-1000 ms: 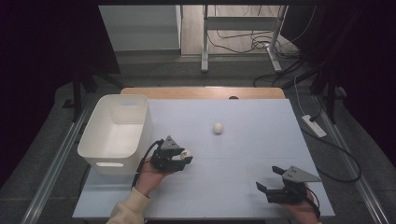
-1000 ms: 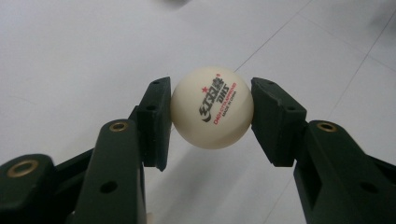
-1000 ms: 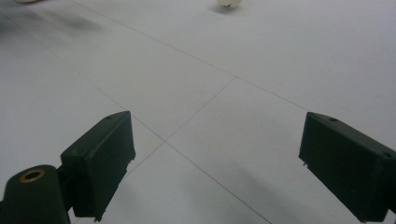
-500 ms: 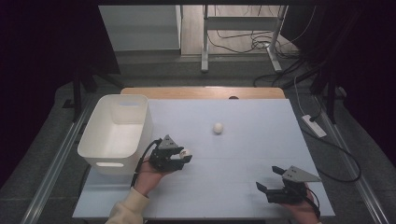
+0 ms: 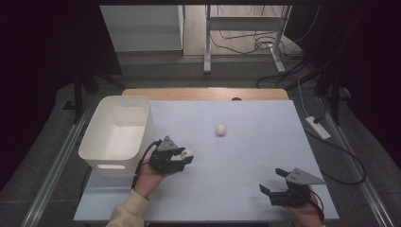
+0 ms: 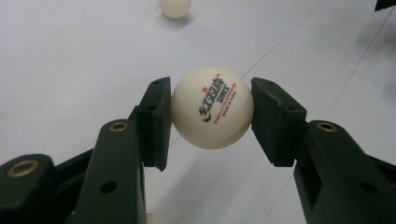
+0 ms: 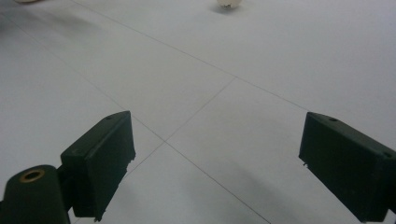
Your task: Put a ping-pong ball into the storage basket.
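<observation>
Little has shifted since the earlier frames — the left gripper [image 5: 182,158] sat in the same spot beside the white bin [image 5: 118,135] 1 second ago, and the right gripper [image 5: 276,182] has not left the near right corner of the surface [image 5: 265,142]. In the left gripper view its jaws are clamped on a cream table-tennis ball [image 6: 212,107] with red and black print, 1 pad against each side, the ball lifted just clear of the surface. A second ball [image 5: 221,129] lies loose farther up, near the middle, well apart from both grippers. In the right gripper view the jaws [image 7: 215,158] stand wide apart with nothing between them — just the pale surface and its thin seam lines.
</observation>
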Action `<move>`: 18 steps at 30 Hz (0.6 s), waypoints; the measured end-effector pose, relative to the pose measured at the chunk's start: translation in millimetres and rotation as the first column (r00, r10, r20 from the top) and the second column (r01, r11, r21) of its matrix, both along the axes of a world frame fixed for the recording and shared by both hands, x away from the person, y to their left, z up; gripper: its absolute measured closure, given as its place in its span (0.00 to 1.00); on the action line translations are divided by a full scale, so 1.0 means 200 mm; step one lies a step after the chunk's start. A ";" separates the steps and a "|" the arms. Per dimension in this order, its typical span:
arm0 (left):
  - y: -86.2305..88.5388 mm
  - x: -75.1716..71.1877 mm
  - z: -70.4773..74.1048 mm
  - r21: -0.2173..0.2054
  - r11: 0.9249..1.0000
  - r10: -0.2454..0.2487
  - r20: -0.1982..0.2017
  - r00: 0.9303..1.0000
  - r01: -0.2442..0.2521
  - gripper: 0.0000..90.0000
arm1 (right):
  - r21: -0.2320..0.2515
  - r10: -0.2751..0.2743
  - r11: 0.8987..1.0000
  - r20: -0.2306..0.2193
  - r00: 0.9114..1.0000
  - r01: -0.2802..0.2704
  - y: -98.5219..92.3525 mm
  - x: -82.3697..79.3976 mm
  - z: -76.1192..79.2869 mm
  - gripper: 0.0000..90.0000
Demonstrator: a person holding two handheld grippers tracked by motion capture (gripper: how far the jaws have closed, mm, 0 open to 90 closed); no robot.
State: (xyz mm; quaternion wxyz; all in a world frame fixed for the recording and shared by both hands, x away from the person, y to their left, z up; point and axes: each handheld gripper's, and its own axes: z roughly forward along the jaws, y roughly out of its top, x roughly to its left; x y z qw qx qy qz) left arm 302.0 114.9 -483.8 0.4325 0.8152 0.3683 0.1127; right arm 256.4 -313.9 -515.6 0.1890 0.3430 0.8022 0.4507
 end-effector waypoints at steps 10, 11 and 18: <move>0.03 -0.02 0.05 -0.045 0.999 0.004 0.050 0.999 -0.002 0.57 | 0.000 0.000 1.000 0.000 1.000 0.000 0.00 0.00 0.00 0.12; 0.03 -0.03 0.05 -0.048 0.999 0.006 0.055 0.998 -0.003 0.57 | 0.000 0.000 1.000 0.000 1.000 0.000 0.00 0.00 0.00 0.12; 0.04 -0.04 0.08 -0.079 0.997 0.008 0.074 0.997 -0.002 0.57 | -0.001 0.000 1.000 0.000 1.000 0.000 0.00 0.00 0.00 0.12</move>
